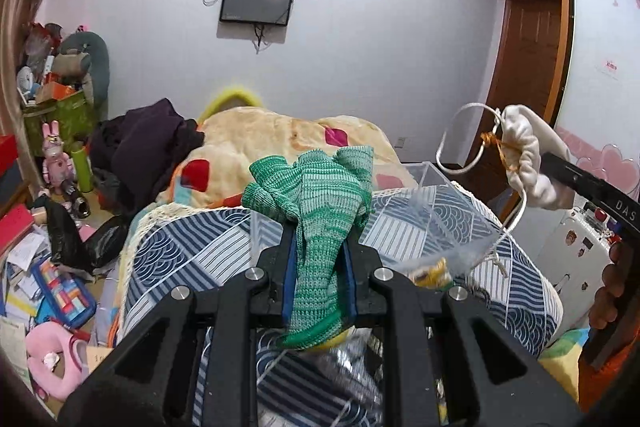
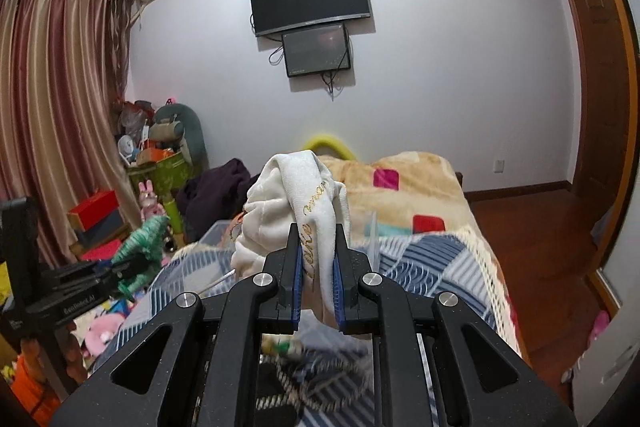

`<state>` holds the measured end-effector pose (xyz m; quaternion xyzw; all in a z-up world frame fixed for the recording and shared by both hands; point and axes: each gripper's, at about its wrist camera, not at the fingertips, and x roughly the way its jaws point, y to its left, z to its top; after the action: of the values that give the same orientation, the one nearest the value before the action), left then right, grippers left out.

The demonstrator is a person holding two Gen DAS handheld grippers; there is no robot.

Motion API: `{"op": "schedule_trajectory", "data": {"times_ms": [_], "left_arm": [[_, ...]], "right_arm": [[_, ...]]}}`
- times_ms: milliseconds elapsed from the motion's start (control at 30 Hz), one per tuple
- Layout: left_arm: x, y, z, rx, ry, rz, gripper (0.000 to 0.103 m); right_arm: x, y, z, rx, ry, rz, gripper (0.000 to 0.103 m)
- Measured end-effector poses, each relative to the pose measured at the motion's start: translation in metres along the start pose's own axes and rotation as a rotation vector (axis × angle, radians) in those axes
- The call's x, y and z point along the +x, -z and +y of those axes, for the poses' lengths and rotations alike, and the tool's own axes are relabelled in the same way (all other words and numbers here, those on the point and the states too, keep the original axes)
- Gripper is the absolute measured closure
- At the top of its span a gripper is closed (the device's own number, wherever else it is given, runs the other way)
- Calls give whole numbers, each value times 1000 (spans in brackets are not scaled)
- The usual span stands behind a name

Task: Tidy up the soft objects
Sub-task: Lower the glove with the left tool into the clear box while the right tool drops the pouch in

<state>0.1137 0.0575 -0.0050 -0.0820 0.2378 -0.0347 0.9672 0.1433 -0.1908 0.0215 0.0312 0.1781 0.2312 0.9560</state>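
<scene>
My left gripper [image 1: 319,227] is shut on a green knitted glove [image 1: 316,195], whose fingers flop up above the jaws and whose cuff hangs below them. My right gripper [image 2: 318,233] is shut on a white velvet drawstring pouch [image 2: 296,211] with gold lettering. In the left wrist view the pouch [image 1: 528,151] hangs at the right with its white cord looping out. The right wrist view shows the glove [image 2: 146,243] at the far left in the other gripper. Both are held above a clear plastic box [image 1: 436,211] on the bed.
The bed carries a blue-and-white patterned cover [image 1: 192,259] and a beige blanket [image 1: 280,135] with coloured patches. Dark clothes [image 1: 148,147] are heaped at its left. Toys, boxes and papers litter the floor at the left [image 1: 52,267]. A wooden floor [image 2: 540,239] lies to the right.
</scene>
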Motion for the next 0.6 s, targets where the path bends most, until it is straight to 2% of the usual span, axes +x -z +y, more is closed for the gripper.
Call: {"op": "schedule_trajectory", "data": {"times_ms": [167, 600], "left_arm": [[34, -12, 1, 19, 8, 57, 84], [115, -9, -11, 74, 0, 240, 84]], "right_arm": [[24, -2, 5, -22, 6, 42, 92], [100, 28, 8, -51, -14, 292, 92]]}}
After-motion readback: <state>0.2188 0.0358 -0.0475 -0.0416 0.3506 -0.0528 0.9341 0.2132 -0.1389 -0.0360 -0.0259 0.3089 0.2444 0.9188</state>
